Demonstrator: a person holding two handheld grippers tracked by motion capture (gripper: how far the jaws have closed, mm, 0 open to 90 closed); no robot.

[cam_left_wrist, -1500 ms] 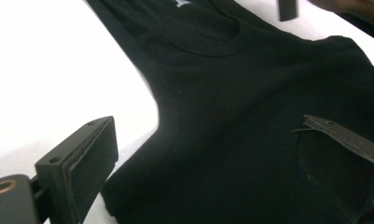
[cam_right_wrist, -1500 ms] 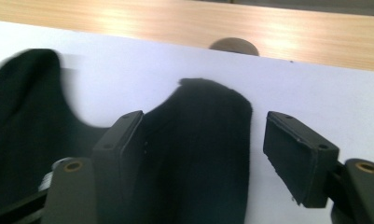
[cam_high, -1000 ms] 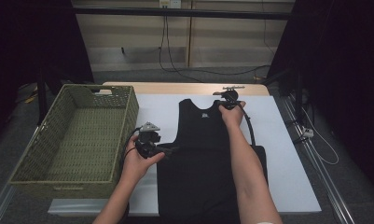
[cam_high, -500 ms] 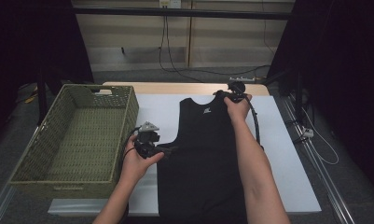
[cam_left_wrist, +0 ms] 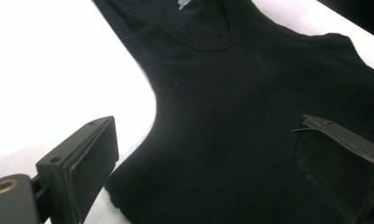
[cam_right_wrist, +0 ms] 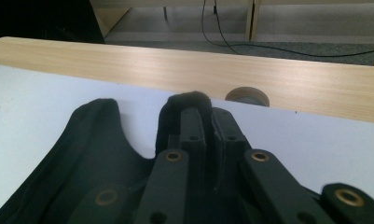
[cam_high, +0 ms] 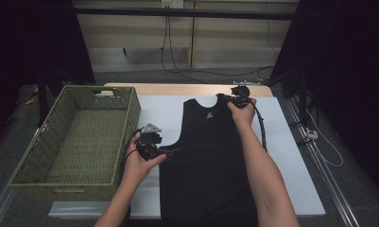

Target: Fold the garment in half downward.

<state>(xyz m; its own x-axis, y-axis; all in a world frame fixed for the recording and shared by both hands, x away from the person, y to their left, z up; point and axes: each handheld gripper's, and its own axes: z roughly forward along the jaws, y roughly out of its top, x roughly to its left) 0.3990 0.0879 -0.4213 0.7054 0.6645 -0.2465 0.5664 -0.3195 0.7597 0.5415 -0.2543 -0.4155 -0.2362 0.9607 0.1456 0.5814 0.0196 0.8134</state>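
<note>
Between right gripper [cam_right_wrist: 205,122] jaws, apparently, vest strap [cam_right_wrist: 188,99]

Dim room with dark edges; overhead light falls on the white rectangular table top [cam_high: 291,156], which glares blown-out in the left gripper view; near jaws blur.

No word, number or brand can be read anywhere. The one sign is a small pale mark on the black top [cam_high: 211,156], sitting just under the neckline at about 12 o'clock on the garment; in the high view it looks like a light logo or neck label [cam_high: 210,115], too small to make out. In the left gripper view the same pale label [cam_left_wrist: 184,4] is cut off by the picture's upper edge, and its print is blurred. The basket [cam_high: 64,118] bears no lettering I can see.
</note>
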